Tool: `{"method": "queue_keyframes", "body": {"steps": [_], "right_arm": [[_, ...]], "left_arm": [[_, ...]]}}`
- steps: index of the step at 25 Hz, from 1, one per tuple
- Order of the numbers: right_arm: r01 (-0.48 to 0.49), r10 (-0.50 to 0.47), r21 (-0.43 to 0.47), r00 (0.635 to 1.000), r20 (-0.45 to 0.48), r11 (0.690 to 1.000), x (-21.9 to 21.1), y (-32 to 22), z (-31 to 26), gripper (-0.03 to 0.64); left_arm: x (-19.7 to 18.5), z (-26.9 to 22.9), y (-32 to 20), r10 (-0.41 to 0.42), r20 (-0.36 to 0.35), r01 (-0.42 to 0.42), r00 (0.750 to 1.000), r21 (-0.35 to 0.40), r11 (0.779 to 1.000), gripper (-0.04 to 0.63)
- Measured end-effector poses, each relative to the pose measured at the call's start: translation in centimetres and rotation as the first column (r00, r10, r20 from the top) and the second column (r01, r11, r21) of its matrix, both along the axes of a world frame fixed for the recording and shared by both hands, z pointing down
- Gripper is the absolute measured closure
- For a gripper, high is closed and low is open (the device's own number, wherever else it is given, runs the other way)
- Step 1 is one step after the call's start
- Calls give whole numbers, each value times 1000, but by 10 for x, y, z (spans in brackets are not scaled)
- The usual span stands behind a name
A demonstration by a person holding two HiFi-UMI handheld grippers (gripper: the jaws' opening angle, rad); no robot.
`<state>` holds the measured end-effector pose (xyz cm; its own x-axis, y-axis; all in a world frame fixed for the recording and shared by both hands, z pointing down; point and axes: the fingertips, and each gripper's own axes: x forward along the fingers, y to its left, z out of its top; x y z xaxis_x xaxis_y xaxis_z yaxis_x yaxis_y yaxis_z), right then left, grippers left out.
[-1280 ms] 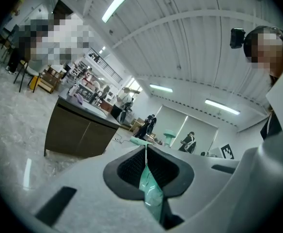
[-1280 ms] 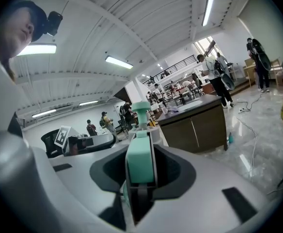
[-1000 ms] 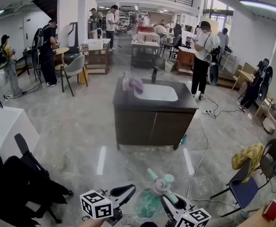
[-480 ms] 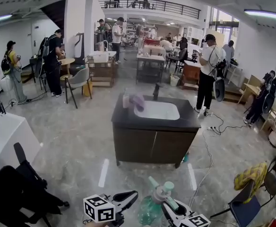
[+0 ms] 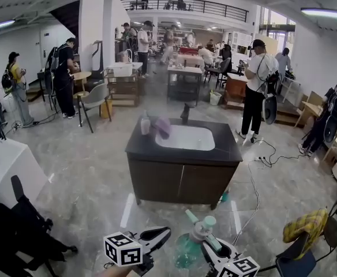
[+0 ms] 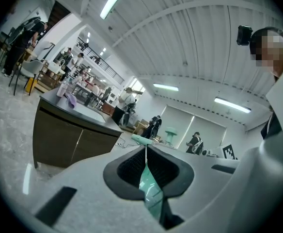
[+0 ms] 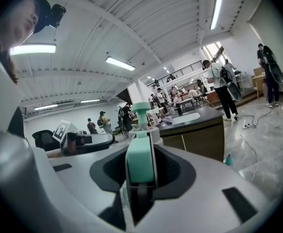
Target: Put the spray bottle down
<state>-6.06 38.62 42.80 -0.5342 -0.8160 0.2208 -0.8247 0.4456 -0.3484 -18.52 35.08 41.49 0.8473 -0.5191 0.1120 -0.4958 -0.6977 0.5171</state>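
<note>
The teal spray bottle (image 5: 187, 250) with a white and teal head hangs low in the head view. My right gripper (image 5: 209, 242) is shut on its neck and trigger. In the right gripper view the teal trigger (image 7: 140, 160) sits clamped between the jaws (image 7: 140, 166). My left gripper (image 5: 160, 233) hovers just left of the bottle, shut, with nothing held. In its own view (image 6: 146, 154) the pads meet in a thin line and the teal bottle (image 6: 151, 191) shows beyond them. Straight ahead is a dark sink cabinet (image 5: 180, 178) with a white basin (image 5: 184, 137).
A pink bottle (image 5: 145, 124), a purple cloth (image 5: 161, 126) and a faucet (image 5: 184, 113) stand on the cabinet top. A black chair (image 5: 18, 224) is at the left and a chair with yellow cloth (image 5: 304, 229) at the right. A cable (image 5: 252, 189) runs over the floor. People stand beyond.
The view has moved toward the sink cabinet, which is now nearer and larger. Both grippers came along, and the right one has kept its hold on the spray bottle.
</note>
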Motion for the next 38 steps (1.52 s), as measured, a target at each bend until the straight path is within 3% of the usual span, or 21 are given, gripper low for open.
{"method": "queue_keyframes", "body": {"steps": [11,20,29,38], "right_arm": [[17,-18,-20,1000,-14,1000,47,-43,8,502],[-13,14,-42,1000,28,999,58,-79,22,502],[-31,30,-55,999,-11,998,50,-151,29,502],[-21,19,-50,999,-28,999,48,-235,25,502]], "left_arm": [[41,12,-40,-50,15,50,999,-48,998,586],[69,32,-78,32,37,-29,999,-77,997,586],[70,33,-153,85,40,-84,996,-40,996,588],[70,38,-240,81,35,-80,996,-46,996,588]]}}
